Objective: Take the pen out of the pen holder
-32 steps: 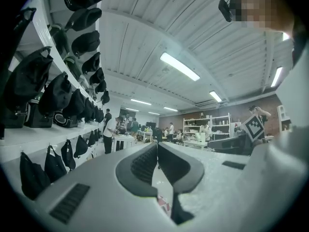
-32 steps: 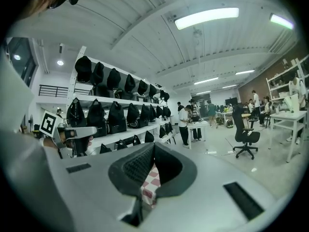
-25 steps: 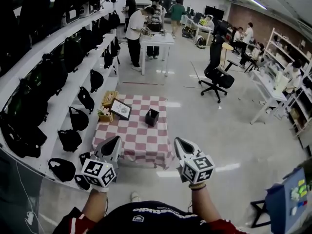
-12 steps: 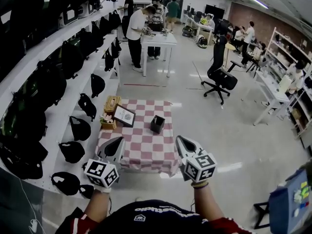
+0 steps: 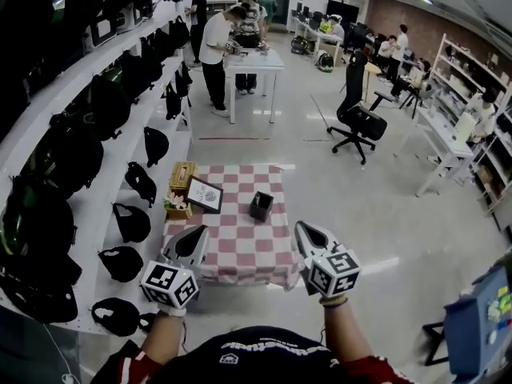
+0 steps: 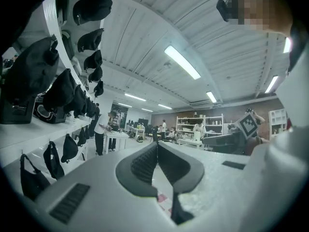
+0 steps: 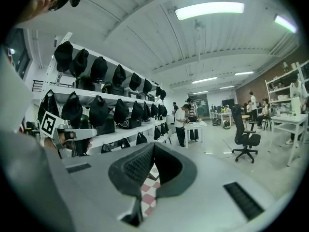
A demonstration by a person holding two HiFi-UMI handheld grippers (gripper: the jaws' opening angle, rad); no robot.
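You stand short of the low table (image 5: 240, 250), left tool (image 5: 190, 245) and right tool (image 5: 309, 238) both clenched on nothing and held out ahead of you. The black pen holder (image 5: 261, 206) sits toward the table's right side, well apart from either tool. The pen inside it is too small to make out.

The likely trouble: arrive with the jaws shut and you could shove the light holder over. A wide reach could also clip the picture frame (image 5: 204, 194) near its left.

Only the head view shows holder, frame and table together. The gripper views show instead the ribbed pads (image 6: 145, 163) pressed together, and the right one shows a sliver of checked tablecloth (image 7: 149, 190) beneath them.
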